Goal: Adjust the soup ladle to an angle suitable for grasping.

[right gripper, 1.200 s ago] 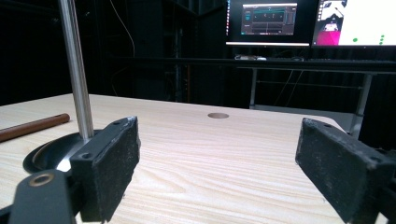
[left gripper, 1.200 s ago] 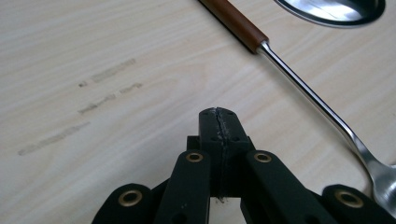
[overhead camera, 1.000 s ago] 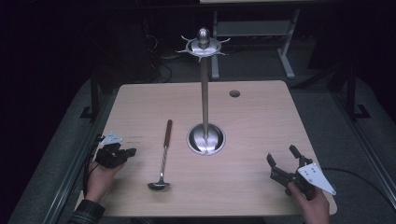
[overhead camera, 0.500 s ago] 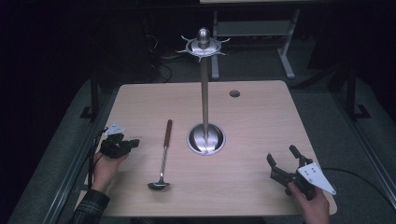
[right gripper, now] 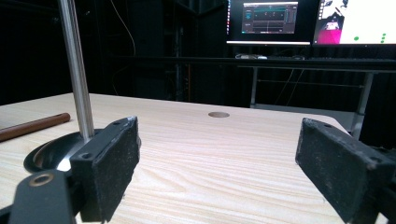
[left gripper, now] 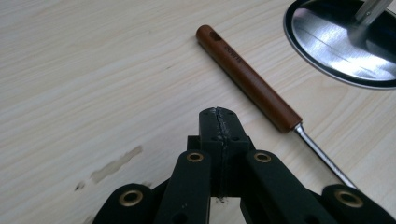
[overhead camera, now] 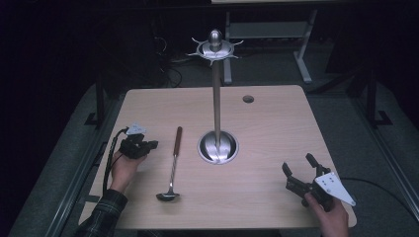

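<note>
A steel ladle (overhead camera: pixel 172 161) with a brown wooden handle (left gripper: pixel 247 79) lies on the wooden table (overhead camera: pixel 276 123), its bowl (overhead camera: pixel 167 196) toward the near edge. My left gripper (overhead camera: pixel 150 144) is shut and empty, hovering just left of the handle; in the left gripper view its closed tips (left gripper: pixel 219 122) sit a short way from the handle. A tall steel utensil stand (overhead camera: pixel 216 94) with a round base (overhead camera: pixel 218 147) and hook crown (overhead camera: pixel 214 48) rises mid-table. My right gripper (overhead camera: pixel 299 166) is open near the table's front right, its pads (right gripper: pixel 112 168) wide apart with nothing between.
A round cable hole (overhead camera: pixel 248 98) sits at the table's far right. Two lit monitors (right gripper: pixel 268 21) stand on a desk beyond the table. Dark frames and cables surround the table on the floor.
My left gripper has moved forward and rightward, toward the ladle's handle. The right gripper has stayed put and open.
</note>
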The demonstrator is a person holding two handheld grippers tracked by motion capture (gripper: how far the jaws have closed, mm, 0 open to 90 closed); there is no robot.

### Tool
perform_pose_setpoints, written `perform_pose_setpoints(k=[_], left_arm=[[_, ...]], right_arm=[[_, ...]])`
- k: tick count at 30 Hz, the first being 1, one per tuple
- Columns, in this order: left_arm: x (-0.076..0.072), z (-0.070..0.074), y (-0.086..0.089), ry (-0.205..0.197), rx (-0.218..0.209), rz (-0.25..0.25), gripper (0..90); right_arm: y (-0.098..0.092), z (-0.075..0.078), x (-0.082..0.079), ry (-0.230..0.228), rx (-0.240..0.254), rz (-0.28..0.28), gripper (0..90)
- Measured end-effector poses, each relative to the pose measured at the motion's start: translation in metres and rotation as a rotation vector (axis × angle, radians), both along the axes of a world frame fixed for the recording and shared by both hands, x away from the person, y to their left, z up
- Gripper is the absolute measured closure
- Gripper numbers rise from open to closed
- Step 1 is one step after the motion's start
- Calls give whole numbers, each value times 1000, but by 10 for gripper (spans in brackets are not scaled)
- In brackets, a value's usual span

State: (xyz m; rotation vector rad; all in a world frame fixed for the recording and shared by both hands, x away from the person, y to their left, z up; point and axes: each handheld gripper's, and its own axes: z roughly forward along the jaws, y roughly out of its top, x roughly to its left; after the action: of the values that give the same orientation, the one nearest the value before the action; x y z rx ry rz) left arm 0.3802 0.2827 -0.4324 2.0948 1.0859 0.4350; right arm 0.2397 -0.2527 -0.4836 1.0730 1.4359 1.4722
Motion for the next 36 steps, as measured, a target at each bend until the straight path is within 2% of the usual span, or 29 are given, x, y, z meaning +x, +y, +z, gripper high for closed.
perform_pose_setpoints(k=[11, 12, 19, 25, 32, 36], left_arm=[[16, -10, -19, 0, -8, -23, 900], [19, -11, -22, -2, 3, -30, 900], [28, -20, -30, 9, 0, -29, 900], [30, -27, -36, 34, 3, -38, 900], [29, -28, -41, 42, -1, -58, 900], [28, -30, -46, 49, 14, -77, 900]], right_arm=[[0, 0, 0, 1, 1, 2, 130], [0, 0, 0, -1, -1, 1, 130], [0, 0, 0, 0, -1, 2, 130], [0, 0, 0, -1, -1, 3, 130], [0, 0, 0, 0, -1, 3, 130], [0, 0, 0, -1, 0, 2, 130]])
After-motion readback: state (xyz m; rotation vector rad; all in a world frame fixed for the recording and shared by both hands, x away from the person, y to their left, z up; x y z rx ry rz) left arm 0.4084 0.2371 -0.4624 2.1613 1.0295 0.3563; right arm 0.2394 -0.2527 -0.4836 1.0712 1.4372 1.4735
